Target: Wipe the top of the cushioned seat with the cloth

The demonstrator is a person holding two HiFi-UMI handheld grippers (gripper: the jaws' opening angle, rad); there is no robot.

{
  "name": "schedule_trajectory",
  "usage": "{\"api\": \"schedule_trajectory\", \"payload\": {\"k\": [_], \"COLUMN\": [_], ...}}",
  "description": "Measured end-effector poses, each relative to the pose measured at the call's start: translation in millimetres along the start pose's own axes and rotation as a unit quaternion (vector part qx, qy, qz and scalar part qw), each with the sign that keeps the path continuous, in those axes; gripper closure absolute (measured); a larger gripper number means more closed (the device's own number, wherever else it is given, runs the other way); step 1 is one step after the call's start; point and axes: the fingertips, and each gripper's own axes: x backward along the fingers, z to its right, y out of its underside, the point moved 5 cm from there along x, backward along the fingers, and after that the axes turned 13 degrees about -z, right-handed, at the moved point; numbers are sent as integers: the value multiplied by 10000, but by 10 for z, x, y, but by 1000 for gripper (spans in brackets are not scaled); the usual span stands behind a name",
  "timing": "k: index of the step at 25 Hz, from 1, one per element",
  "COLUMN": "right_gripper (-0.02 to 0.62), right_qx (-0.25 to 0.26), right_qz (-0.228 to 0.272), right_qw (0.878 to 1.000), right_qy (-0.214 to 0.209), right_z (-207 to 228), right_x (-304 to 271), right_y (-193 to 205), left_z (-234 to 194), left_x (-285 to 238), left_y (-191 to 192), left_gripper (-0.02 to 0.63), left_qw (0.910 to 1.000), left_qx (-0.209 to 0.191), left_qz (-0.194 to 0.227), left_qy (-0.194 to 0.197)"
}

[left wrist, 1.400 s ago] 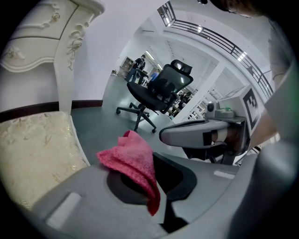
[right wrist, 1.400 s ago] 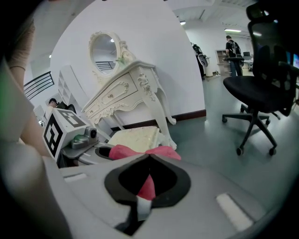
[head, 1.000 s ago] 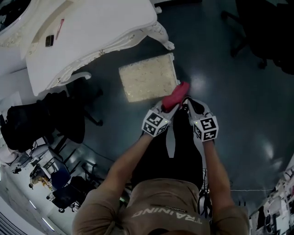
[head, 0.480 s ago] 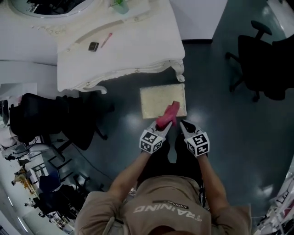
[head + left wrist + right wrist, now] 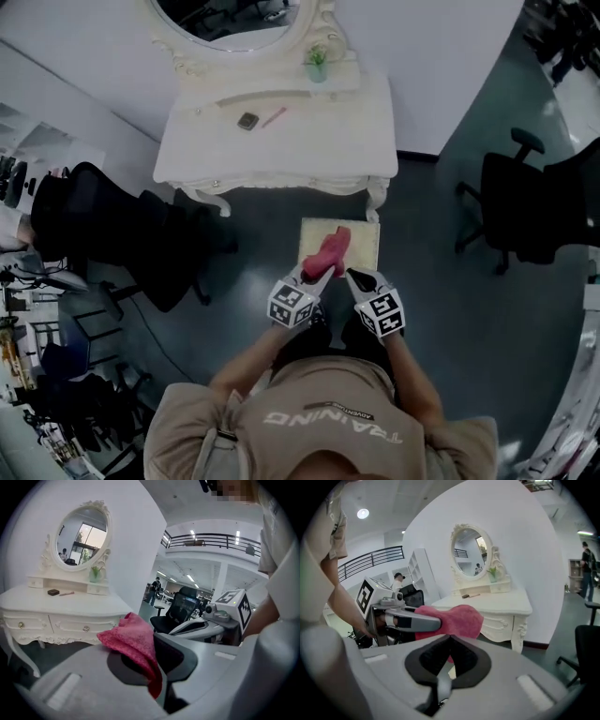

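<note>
The pink cloth (image 5: 326,253) is pinched between the jaws of the left gripper (image 5: 316,269), and its loose end hangs out in front of them, over the middle of the cushioned seat (image 5: 365,246); I cannot tell if it touches the seat. Both forearms reach forward from the body and hold the two grippers side by side and close together, pointing toward the white dressing table (image 5: 281,155) behind the seat. The right gripper (image 5: 360,277) has its jaws pressed together with nothing between them.
</note>
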Motion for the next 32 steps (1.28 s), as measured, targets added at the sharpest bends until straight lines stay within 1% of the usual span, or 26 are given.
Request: {"api": "schedule_trajectory", "payload": {"k": [6,9,14,19,23,26,32], "right_gripper": [594,594,594,594,594,594,594], "right_qx": [375,556,773,523,625,731,760], "right_qz": [124,280,591,1048,1348,1581,1958], "right_qw": [9992,9980,9947,9924,9868,9809,9721], "right_qy": [-2,79,323,380,649,862,1040], "right_z": [-336,-501,-495,-578,-571,-586,-548], "right_x": [146,279,555,879,1143,1305,1471], "right_y": [-536,-770,-1230,-1472,-1671,-1778,-1942], "left_z": [-121,-164,-184,-55,47,82,9], "left_x": [452,661,854,1144,1235,1316,1629], "left_y": [-274,-450,-930,-1137,-1290,-1389,-1621], "left_gripper": [568,568,568,568,568,568,568], "left_qw": [9991,9976,9940,9905,9877,9864,9799], "left_qx": [11,-46,-271,-687,-944,-957,-823], "left_qz": [337,522,935,1042,1100,1191,1633], "left_qy": [-258,-444,-503,-580,-582,-600,-793]}}
